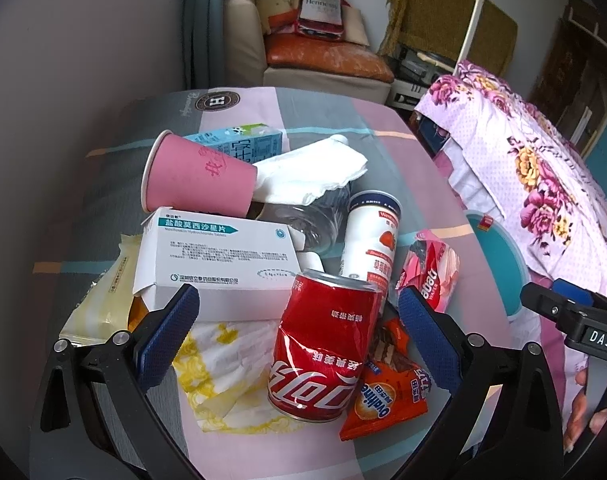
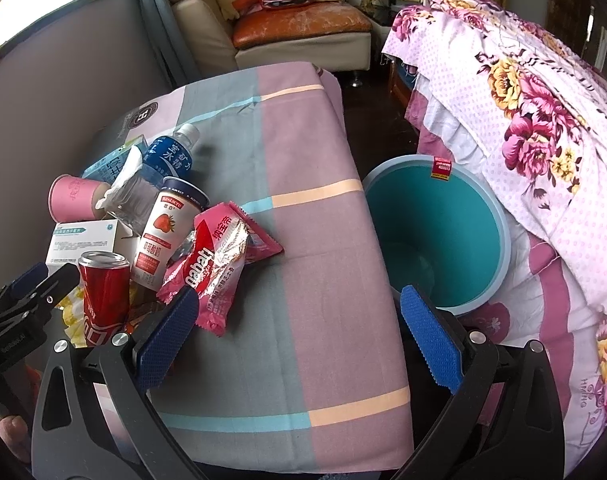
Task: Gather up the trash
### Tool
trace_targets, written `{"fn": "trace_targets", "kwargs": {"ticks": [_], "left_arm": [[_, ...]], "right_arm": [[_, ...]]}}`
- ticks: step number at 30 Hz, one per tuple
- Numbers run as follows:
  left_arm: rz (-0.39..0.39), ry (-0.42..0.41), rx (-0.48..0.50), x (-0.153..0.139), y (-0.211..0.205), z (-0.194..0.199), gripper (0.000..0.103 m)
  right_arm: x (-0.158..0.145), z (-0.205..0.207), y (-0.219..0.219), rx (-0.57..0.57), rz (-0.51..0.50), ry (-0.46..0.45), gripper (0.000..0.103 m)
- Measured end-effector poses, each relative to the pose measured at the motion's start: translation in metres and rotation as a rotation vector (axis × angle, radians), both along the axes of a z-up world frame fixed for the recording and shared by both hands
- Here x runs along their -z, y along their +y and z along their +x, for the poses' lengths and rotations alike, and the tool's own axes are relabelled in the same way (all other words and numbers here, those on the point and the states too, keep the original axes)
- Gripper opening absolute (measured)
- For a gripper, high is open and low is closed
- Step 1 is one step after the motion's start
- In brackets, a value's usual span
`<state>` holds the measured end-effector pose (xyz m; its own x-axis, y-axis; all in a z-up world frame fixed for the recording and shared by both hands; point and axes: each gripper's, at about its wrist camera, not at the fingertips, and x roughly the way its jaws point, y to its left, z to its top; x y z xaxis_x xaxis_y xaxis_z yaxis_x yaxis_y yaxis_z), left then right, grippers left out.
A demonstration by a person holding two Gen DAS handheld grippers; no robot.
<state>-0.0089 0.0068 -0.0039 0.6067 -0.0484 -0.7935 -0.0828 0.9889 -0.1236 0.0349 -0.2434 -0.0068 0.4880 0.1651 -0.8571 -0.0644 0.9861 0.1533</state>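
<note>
A heap of trash is being seen on the left part of the tabletop [image 2: 315, 240], which is being covered by a pink and grey checked cloth. Nearest in the heap, a dented red cola can [image 1: 323, 344] is standing upside down, with an orange snack wrapper [image 1: 387, 396] touching it on the right and a yellow-stained tissue [image 1: 223, 364] on its left. Behind it, a white medicine box [image 1: 219, 256], a pink paper cup [image 1: 199, 176] lying on its side, a white napkin [image 1: 315, 172], a clear water bottle [image 2: 159, 172], a strawberry yogurt bottle [image 1: 371, 240] and a pink wafer wrapper [image 2: 219, 264] are being seen.

A teal trash bin [image 2: 479, 280] is standing on the floor just right of the tabletop, beside a flowered bedspread [image 2: 523, 120]; nothing is being seen inside it.

The left claw [image 1: 299, 340] is being held released around the can, not touching it. The right claw [image 2: 299, 336] is being held released over bare cloth, grasping nothing.
</note>
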Motion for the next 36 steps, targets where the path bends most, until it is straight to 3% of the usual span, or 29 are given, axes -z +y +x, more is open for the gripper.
{"fn": "trace_targets", "kwargs": {"ticks": [25, 26, 29, 36], "left_arm": [[-0.001, 0.076, 0.038, 0.006, 0.001, 0.005, 0.099], [0.001, 0.083, 0.04, 0.006, 0.004, 0.005, 0.095], [0.012, 0.119, 0.057, 0.008, 0.004, 0.006, 0.073], [0.014, 0.187, 0.138, 0.023, -0.016, 0.006, 0.073]], "right_arm": [[0.01, 0.009, -0.016, -0.004, 0.074, 0.029, 0.097], [0.011, 0.01, -0.019, 0.0, 0.083, 0.032, 0.097], [0.015, 0.01, -0.025, 0.011, 0.102, 0.037, 0.097], [0.021, 0.012, -0.028, 0.003, 0.137, 0.047, 0.097]]}}
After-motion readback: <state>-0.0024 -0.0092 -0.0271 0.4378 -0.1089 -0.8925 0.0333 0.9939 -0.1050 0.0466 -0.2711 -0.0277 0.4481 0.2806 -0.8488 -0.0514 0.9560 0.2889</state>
